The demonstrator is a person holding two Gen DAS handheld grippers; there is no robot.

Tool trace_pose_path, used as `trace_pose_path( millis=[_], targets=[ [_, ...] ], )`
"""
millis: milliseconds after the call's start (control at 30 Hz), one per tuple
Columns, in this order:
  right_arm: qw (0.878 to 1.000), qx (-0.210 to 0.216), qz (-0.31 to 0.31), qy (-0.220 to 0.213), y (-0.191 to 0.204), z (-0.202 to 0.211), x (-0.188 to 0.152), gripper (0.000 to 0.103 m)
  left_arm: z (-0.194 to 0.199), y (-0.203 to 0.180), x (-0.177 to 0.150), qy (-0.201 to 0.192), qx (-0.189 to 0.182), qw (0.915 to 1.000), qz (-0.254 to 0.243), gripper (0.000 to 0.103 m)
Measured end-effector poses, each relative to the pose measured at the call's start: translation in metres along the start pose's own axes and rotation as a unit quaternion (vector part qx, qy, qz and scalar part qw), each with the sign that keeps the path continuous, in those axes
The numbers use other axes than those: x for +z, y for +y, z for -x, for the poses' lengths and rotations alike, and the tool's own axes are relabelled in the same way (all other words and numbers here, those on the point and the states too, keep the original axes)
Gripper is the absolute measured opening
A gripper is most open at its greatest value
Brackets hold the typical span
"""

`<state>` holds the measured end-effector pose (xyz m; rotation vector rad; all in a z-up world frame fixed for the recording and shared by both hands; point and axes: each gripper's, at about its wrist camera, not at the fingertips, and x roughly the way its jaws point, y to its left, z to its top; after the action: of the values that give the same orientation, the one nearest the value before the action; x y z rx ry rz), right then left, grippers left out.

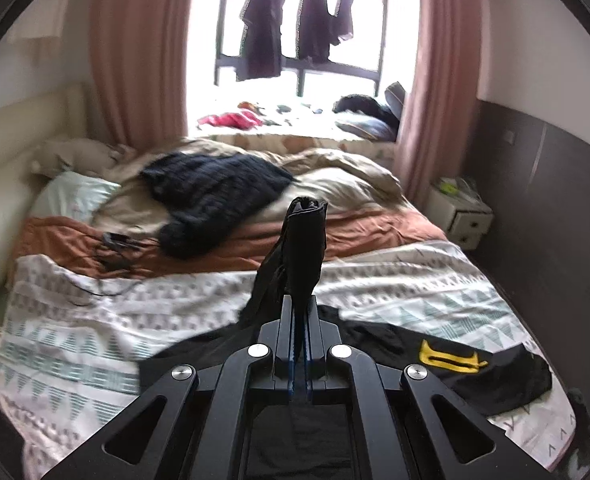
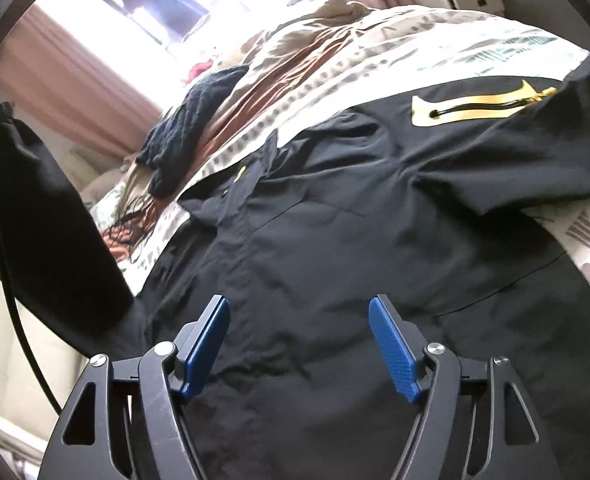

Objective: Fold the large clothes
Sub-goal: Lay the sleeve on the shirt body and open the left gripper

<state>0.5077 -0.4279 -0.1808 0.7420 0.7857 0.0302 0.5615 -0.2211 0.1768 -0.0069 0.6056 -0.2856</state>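
Note:
A large black jacket (image 2: 335,240) with a yellow zip pocket (image 2: 479,108) lies spread on the patterned bed cover (image 1: 95,320). My left gripper (image 1: 300,308) is shut on a fold of the jacket's black cloth (image 1: 305,248) and holds it lifted above the bed. The rest of the jacket (image 1: 475,376) with its yellow pocket (image 1: 451,356) lies below it to the right. My right gripper (image 2: 299,312) is open, its blue pads (image 2: 391,348) just above the jacket's body, holding nothing. The lifted cloth hangs at the left of the right wrist view (image 2: 35,208).
A dark knitted sweater (image 1: 215,196) lies on the rumpled beige duvet (image 1: 335,176) further up the bed. A cable (image 1: 115,248) lies on the brown sheet. A white bedside drawer unit (image 1: 463,212) stands at the right. Pink curtains (image 1: 135,52) frame a window hung with dark clothes (image 1: 263,20).

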Motion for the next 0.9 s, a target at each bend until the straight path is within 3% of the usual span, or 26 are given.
trace_pose_path(
  millis=[267,367,400,433,467,533,667,833,900],
  targets=[
    [0.998,0.001,-0.058,0.002,-0.032,0.005,0.011,0.072,-0.065,-0.067,-0.037,0.063,-0.07,0.9955,-0.016,0.003],
    [0.997,-0.003,-0.079,-0.002,-0.045,0.008,0.015,0.072,-0.091,-0.089,-0.062,0.123,-0.102,0.9861,-0.046,0.026],
    [0.996,-0.004,-0.085,-0.003,-0.049,0.01,0.015,0.072,-0.095,-0.094,-0.072,0.136,-0.111,0.9829,-0.056,0.041],
    [0.996,-0.005,-0.092,-0.004,-0.052,0.01,0.016,0.072,-0.095,-0.094,-0.077,0.137,-0.113,0.9821,-0.062,0.053],
    [0.995,-0.004,-0.099,-0.004,-0.056,0.011,0.016,0.072,-0.093,-0.094,-0.086,0.131,-0.11,0.9825,-0.072,0.059],
    [0.994,0.0,-0.106,-0.004,-0.059,0.011,0.017,0.072,-0.089,-0.087,-0.096,0.124,-0.097,0.9843,-0.079,0.075],
    [0.995,-0.001,-0.103,-0.002,-0.057,0.008,0.014,0.072,-0.081,-0.05,-0.112,0.123,-0.086,0.9874,-0.05,0.075],
    [0.994,0.015,-0.11,0.008,-0.058,-0.006,0.012,0.071,-0.064,0.021,-0.143,0.115,-0.02,0.9931,0.002,0.075],
    [0.993,0.024,-0.119,0.009,-0.06,-0.012,0.011,0.065,-0.058,0.055,-0.157,0.12,0.002,0.9924,0.026,0.075]
  ],
)
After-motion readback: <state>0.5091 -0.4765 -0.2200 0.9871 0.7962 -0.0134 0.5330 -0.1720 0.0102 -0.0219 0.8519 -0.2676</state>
